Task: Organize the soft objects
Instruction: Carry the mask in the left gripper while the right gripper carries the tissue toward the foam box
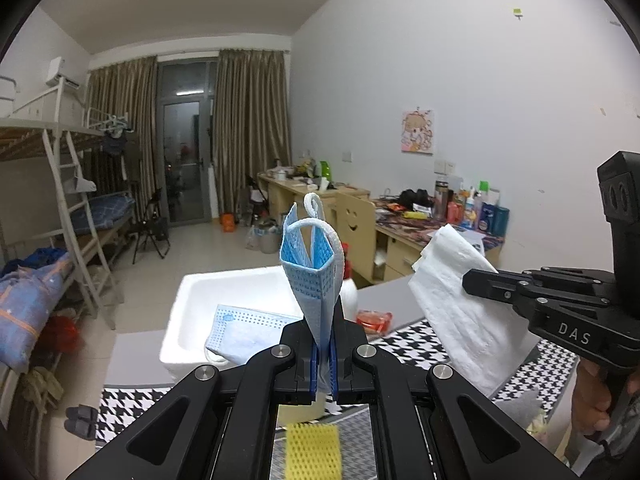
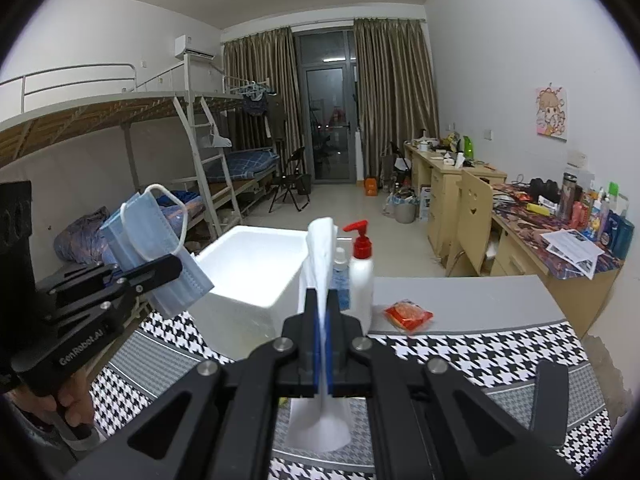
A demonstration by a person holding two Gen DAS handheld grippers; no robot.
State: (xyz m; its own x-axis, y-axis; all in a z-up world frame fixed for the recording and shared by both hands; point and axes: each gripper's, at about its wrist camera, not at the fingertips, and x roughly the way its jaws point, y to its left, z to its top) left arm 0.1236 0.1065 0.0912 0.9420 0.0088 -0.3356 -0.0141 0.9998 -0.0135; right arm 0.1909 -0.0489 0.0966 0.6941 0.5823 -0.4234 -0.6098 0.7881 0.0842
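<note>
Below the left gripper [image 1: 322, 354], a yellow mesh pad [image 1: 314, 450] is cut off by the frame edge. Ahead of it, the held blue mask [image 1: 316, 276] hides part of the white foam box [image 1: 224, 292] (its far wall blurred).

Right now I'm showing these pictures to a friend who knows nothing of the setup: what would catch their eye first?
Probably the blue face mask, pinched upright in the left gripper, and the white tissue clamped in the right gripper, both held above the checked cloth. Just beyond stands a white foam box with another mask inside, and beside it a red-topped pump bottle.
</note>
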